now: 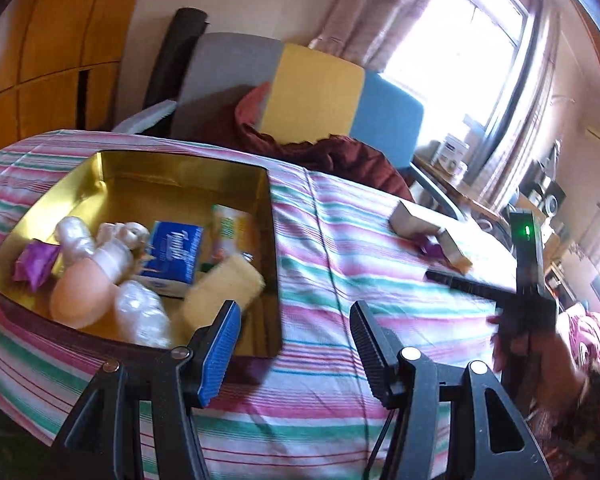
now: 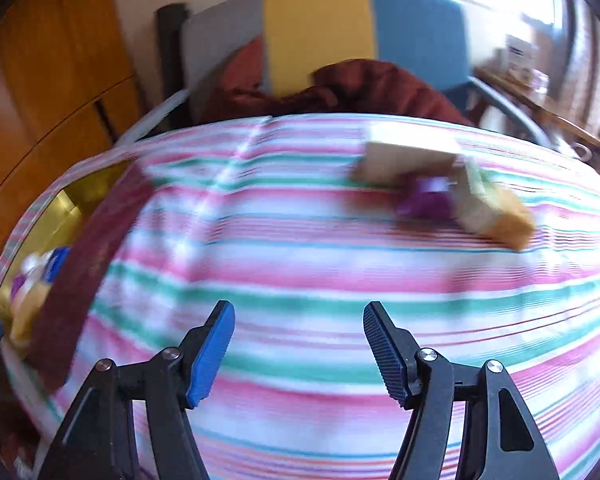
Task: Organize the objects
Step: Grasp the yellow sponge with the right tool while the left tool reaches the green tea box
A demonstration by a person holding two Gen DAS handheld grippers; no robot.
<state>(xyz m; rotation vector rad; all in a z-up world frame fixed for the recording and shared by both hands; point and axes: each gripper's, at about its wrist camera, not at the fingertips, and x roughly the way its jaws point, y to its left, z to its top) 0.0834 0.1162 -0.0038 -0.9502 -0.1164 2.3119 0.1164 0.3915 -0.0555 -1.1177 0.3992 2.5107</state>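
A gold-lined tin [image 1: 120, 184] sat on the striped bedsheet [image 1: 340, 240], holding a blue packet [image 1: 174, 256], a purple wrapper [image 1: 34, 264], a yellow sponge [image 1: 224, 284] and pale wrapped items. The left gripper [image 1: 296, 340] hung just beside the tin's near corner, jaws apart and empty. The right gripper [image 2: 298, 344], jaws likewise parted with nothing between them, pointed toward two cardboard boxes [image 2: 412, 160] and a purple scrap [image 2: 424, 200] lying well apart from the tin.

A grey, yellow and blue panelled headboard [image 1: 312, 88] is standing beyond a crumpled maroon blanket [image 1: 332, 156]; orange wooden wardrobe doors [image 1: 48, 40] are lining the left, and pale curtains [image 1: 384, 4] are hanging beside a bright window [image 1: 468, 32].
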